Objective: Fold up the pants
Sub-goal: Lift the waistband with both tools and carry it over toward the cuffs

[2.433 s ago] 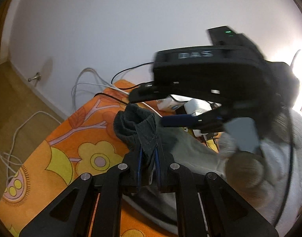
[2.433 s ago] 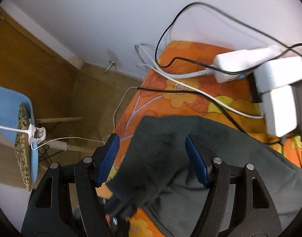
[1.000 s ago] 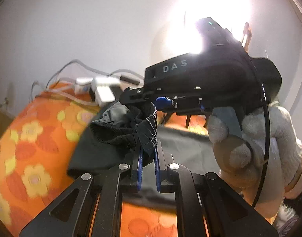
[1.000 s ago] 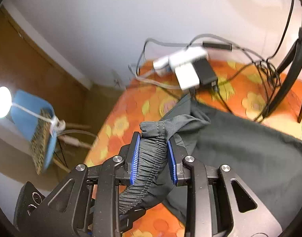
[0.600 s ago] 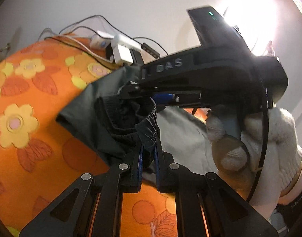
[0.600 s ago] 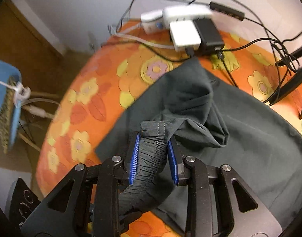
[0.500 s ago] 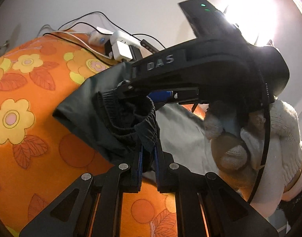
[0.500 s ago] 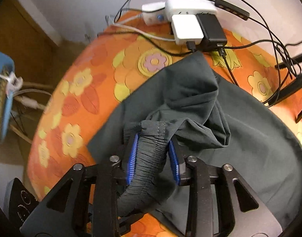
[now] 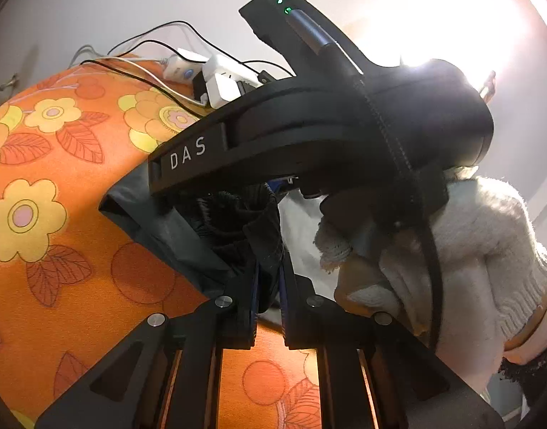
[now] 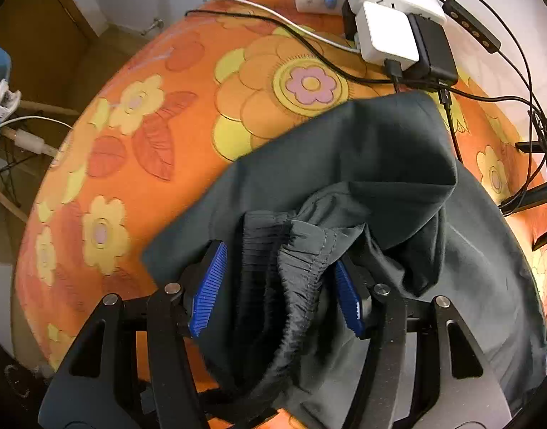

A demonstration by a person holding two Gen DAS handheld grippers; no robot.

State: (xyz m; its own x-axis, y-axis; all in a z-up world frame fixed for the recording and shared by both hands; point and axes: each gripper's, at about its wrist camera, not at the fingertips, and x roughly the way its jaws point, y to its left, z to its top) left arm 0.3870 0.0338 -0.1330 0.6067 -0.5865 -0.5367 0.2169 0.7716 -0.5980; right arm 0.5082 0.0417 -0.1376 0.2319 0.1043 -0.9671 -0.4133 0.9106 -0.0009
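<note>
My left gripper [image 9: 268, 286] is clamped on the waistband edge of the dark pants [image 10: 380, 164], which lie on the orange flowered cloth [image 10: 166, 114]. My right gripper [image 10: 277, 286] has just been opening; the gathered waistband is between its blue pads [image 10: 207, 286] but they do not press it. The loose side may slump and spoil the fold. Behind, chargers [image 10: 387, 35] and cables lie near the white wall [image 9: 94, 7].

Orange floral bed [image 10: 187, 114] (pants [image 10: 380, 157], chargers [image 10: 387, 35])
</note>
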